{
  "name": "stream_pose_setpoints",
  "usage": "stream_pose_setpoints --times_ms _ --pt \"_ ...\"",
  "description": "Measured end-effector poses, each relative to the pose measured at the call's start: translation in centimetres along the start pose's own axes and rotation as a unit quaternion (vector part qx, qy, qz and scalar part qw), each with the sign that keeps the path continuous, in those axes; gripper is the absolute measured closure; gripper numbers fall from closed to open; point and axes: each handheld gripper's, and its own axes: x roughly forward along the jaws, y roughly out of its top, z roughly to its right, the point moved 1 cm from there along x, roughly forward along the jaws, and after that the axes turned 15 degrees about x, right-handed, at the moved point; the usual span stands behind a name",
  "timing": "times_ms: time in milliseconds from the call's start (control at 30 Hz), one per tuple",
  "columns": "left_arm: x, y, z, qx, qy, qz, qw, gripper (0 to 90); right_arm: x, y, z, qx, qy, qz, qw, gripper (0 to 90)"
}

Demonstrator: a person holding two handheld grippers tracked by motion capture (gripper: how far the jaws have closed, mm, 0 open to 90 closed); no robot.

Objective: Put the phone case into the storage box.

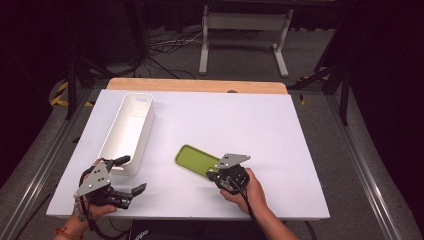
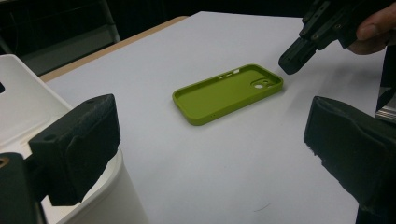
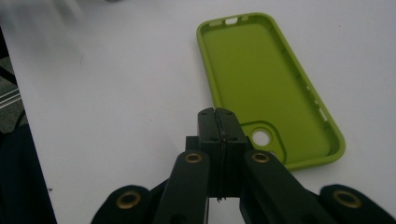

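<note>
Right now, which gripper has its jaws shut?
The right gripper, by the camera-hole end of the green phone case: its jaws are pressed together with nothing between them. The left gripper, beside the white bin, has its jaws wide apart.

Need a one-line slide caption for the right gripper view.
Shut right tongs poised at the camera-hole end of a green phone case lying open side up on the white table.
</note>
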Motion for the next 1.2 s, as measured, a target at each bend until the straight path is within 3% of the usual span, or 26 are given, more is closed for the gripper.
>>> stream_pose_setpoints --times_ms 333,500,900,1100,1200 --pt "0.1 -0.1 0.0 0.007 -0.008 -0.011 0.9999 4.8 1.2 -0.8 -0.5 -0.017 0.004 -0.027 0.9995 90.0" --pt "0.1 -0.2 0.0 0.009 -0.014 -0.013 0.9998 5.0 1.6 -0.9 -0.4 -0.012 0.012 -0.048 0.9987 90.0" --pt "0.2 0.0 0.1 0.008 -0.02 -0.007 0.9997 5.3 2.1 -0.4 0.5 0.007 -0.013 -0.096 0.9952 90.0" --pt "0.2 0.0 0.1 0.012 -0.026 -0.01 0.9996 5.2 2.2 0.6 0.7 0.001 -0.037 -0.136 0.99 90.0" --pt "0.1 0.0 0.1 0.015 -0.026 -0.011 0.9995 5.3 2.2 1.1 0.9 -0.014 -0.071 -0.148 0.9864 90.0"
